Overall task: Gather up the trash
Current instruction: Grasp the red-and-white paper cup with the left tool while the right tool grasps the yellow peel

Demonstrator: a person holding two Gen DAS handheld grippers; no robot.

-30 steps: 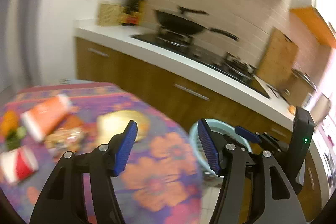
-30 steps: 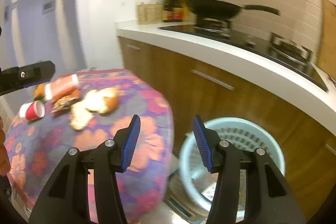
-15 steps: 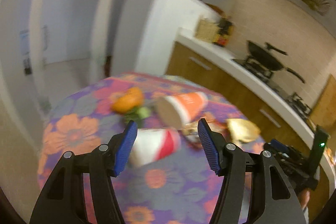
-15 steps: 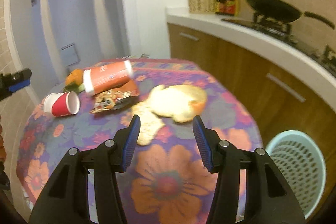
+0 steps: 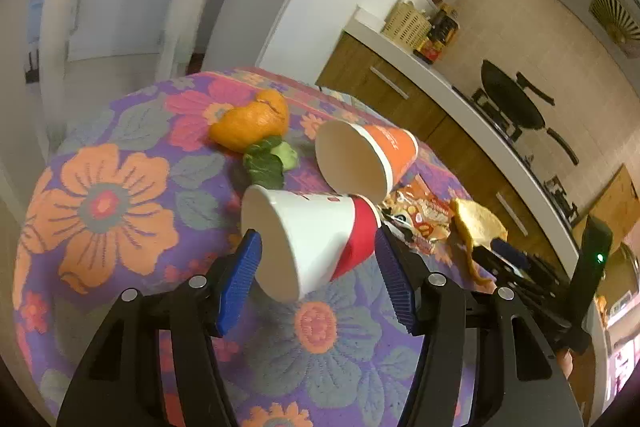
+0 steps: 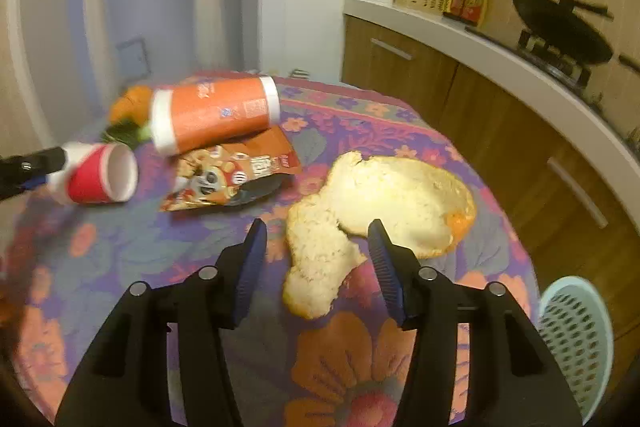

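Observation:
A red-and-white paper cup lies on its side on the floral table. My left gripper is open, and the cup sits between its blue pads with small gaps on both sides. A tall orange cup lies just behind it, beside an orange peel and a green leaf. My right gripper is open too. The near lobe of a large pale peel lies between its fingers, untouched. A snack wrapper lies left of that peel.
A light blue slotted basket stands on the floor past the table's right edge. Behind it runs a wooden kitchen counter with a wok on the stove. The table's rim drops off close on the left and right.
Both views swung away from the basket and counter onto the table. The left gripper dropped to the red-and-white cup, which now lies between its pads. The right gripper closed in over the pale peel.

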